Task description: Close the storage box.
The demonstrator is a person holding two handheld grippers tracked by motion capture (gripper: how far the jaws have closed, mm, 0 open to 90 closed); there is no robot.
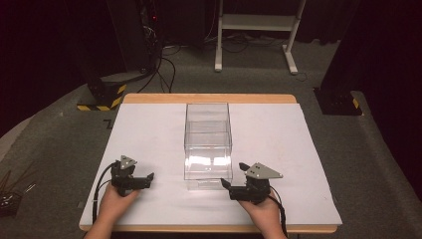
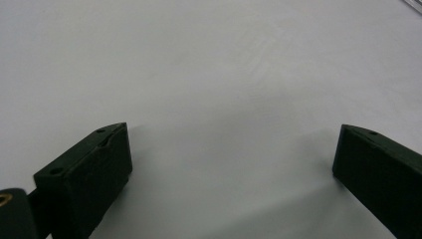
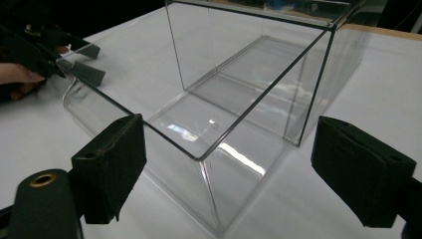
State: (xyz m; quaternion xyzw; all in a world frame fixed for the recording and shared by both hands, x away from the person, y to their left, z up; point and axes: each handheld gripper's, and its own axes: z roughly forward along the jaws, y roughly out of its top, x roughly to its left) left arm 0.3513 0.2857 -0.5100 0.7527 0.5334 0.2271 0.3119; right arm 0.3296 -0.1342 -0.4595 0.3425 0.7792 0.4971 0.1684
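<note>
At the near edge of the white surface [image 1: 149, 144], the right gripper [image 1: 226, 185] sat with its jaws spread wide and nothing between them, just short of the near right corner of the clear box [image 1: 208, 144]. In the right gripper view that corner [image 3: 201, 158] stood between the two black pads [image 3: 110, 159], not yet touched. The left gripper [image 1: 151, 177] rested on the near left part of the surface, well apart from the box, its jaws likewise wide and empty over bare white sheet [image 2: 209, 74]. The box stood upright and open-topped, running from the near middle of the surface toward the far edge. To grasp it well, I judged the right gripper should ease forward so that one pad went inside the thin wall and one outside, then close gently, since smooth clear plastic would likely slip or flex. The left gripper would do best taking the opposite near corner.
</note>
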